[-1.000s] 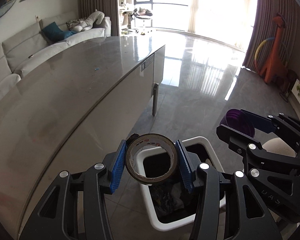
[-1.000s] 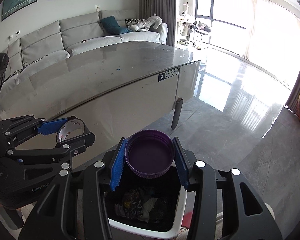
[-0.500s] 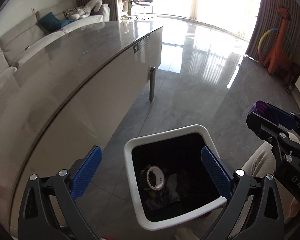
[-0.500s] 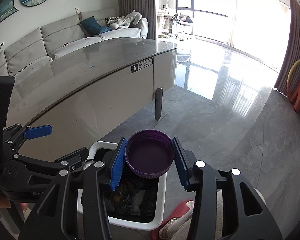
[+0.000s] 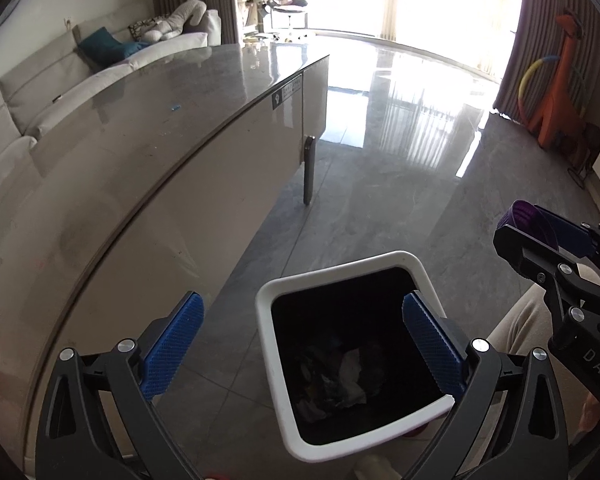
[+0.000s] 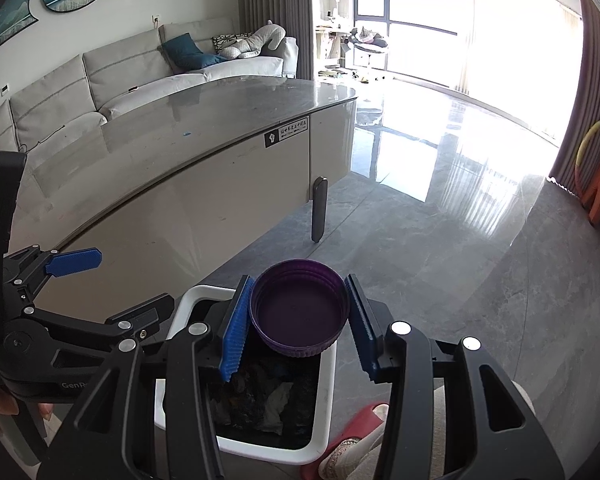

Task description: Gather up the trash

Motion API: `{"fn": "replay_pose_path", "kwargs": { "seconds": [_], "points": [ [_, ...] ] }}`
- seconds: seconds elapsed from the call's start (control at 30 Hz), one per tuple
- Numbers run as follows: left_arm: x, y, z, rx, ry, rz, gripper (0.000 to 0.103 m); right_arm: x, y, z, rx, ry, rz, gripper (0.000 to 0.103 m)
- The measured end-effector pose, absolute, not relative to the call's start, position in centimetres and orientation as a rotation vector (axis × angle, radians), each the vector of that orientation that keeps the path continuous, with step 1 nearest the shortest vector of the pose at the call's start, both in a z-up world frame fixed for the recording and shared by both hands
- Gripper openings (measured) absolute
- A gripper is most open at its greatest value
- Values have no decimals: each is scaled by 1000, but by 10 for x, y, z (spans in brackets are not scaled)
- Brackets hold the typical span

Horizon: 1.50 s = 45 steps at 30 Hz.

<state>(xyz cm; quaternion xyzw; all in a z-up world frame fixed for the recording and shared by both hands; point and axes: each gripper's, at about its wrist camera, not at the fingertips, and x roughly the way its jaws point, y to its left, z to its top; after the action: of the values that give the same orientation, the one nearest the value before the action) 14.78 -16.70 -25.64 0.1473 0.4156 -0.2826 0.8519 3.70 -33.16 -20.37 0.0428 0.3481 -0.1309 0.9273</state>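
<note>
A white trash bin (image 5: 268,344) with a black liner stands on the floor beside the table; crumpled trash (image 5: 340,380) lies inside. My left gripper (image 5: 300,348) is open and empty above the bin. It also shows in the right wrist view (image 6: 112,284). My right gripper (image 6: 298,316) is shut on a purple lid (image 6: 300,312) and holds it over the bin's (image 6: 320,432) right rim. The lid also shows at the right in the left wrist view (image 5: 526,216).
A long grey-topped table (image 5: 140,152) runs along the left with a dark leg (image 5: 309,168) near the bin. A grey sofa (image 6: 120,76) stands behind it. An orange toy giraffe (image 5: 560,80) stands at the far right. A red slipper (image 6: 356,440) is beside the bin.
My left gripper opened and dropped the tape roll into the bin; the roll is no longer visible. My right gripper moved right over the bin's rim, still holding the purple lid.
</note>
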Motion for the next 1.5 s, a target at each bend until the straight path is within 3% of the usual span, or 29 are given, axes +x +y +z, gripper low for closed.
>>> {"fn": "replay_pose_path", "kwargs": {
  "seconds": [0.9, 0.97, 1.0, 1.5],
  "points": [
    [164, -127, -242, 249, 822, -495, 98, 77, -309, -255, 113, 811, -178, 48],
    [165, -125, -242, 248, 822, -495, 98, 79, -308, -263, 107, 843, -164, 76],
    [165, -125, -242, 246, 822, -493, 98, 80, -305, -265, 88, 850, -174, 99],
    [169, -123, -244, 236, 820, -485, 98, 75, -301, -248, 58, 747, -219, 98]
  ]
}}
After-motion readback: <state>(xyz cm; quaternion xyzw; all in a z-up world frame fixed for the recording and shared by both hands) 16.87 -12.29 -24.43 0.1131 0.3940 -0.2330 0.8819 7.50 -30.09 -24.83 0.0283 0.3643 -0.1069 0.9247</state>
